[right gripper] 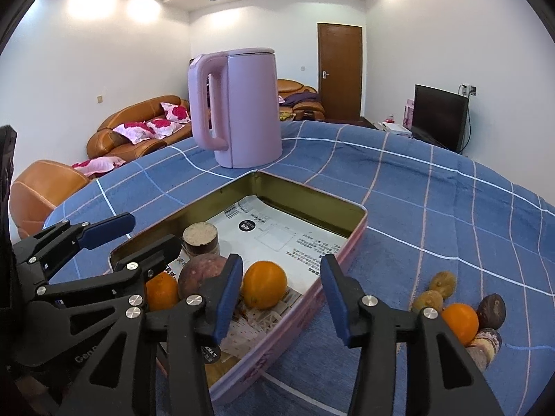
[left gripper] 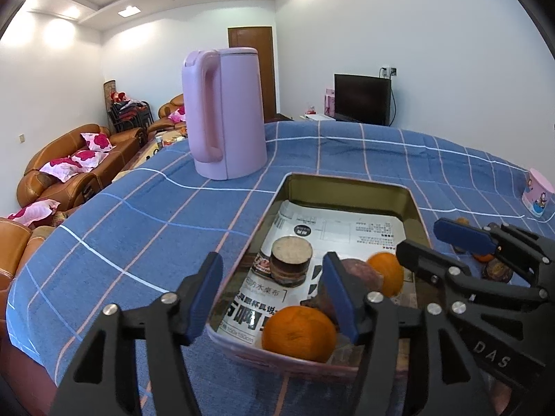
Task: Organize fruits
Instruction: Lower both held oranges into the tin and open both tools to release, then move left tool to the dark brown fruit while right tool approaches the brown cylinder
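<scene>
Blue checked tablecloth (right gripper: 433, 215) under everything. Left gripper (left gripper: 272, 294) spread wide, empty, over near corner of pink tin (left gripper: 414, 204); orange (left gripper: 298, 332) between its fingers. Right gripper (right gripper: 282, 298) also spread, empty, straddling tin's wall; loose fruit pile (right gripper: 461, 315) just right of it.

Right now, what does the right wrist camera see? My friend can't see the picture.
The open right gripper hovers over the near rim of a pink tin tray holding two oranges. More fruit lies on the blue checked cloth, behind which stands a pink kettle.
</scene>
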Demonstrator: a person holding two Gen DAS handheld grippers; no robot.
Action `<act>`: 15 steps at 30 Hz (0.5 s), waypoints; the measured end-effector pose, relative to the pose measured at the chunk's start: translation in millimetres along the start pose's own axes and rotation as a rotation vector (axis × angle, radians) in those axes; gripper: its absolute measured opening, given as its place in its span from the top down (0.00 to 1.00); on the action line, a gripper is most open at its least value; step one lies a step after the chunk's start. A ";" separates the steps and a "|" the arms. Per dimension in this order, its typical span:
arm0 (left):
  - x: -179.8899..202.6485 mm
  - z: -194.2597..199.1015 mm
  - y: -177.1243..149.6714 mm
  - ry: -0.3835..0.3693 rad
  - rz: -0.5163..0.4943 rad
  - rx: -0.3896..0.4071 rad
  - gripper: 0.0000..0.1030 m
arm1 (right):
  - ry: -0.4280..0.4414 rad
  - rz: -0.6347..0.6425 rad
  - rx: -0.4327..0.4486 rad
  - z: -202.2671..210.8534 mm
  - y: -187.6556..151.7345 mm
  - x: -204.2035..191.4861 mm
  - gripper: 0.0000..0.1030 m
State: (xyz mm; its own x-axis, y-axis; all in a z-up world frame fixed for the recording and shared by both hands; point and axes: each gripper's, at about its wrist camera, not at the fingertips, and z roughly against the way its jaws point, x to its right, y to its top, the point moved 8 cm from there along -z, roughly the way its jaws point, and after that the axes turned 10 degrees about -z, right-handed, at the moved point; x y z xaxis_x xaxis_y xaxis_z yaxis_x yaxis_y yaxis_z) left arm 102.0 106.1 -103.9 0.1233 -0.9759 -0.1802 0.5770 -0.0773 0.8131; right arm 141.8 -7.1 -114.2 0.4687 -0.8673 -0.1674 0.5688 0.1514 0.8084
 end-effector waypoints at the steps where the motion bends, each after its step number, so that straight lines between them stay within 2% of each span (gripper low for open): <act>1: 0.3 0.8 0.6 0.000 0.000 0.002 0.37 | -0.002 -0.003 0.004 1.5 -0.1 1.0 0.52; 5: 3.8 8.4 3.7 -0.002 0.001 0.020 0.27 | -0.021 -0.001 0.015 10.5 -3.0 6.5 0.51; 8: 10.5 14.3 7.5 -0.009 -0.007 0.032 0.27 | -0.054 0.011 0.032 25.5 -6.7 18.6 0.50; 12: 29.6 22.3 14.0 -0.042 -0.025 0.047 0.27 | -0.127 -0.037 0.065 57.0 -12.4 62.0 0.49; 15: 53.9 27.0 18.8 -0.073 -0.057 0.053 0.27 | -0.203 -0.090 0.082 78.7 -17.2 101.7 0.44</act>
State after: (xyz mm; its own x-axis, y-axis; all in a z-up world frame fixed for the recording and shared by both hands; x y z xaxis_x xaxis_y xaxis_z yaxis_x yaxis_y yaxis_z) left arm 97.7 46.6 -83.4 0.0308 -0.9817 -0.1879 0.5373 -0.1423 0.8313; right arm 126.6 -135.2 -100.7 0.2685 -0.9543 -0.1311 0.5420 0.0371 0.8396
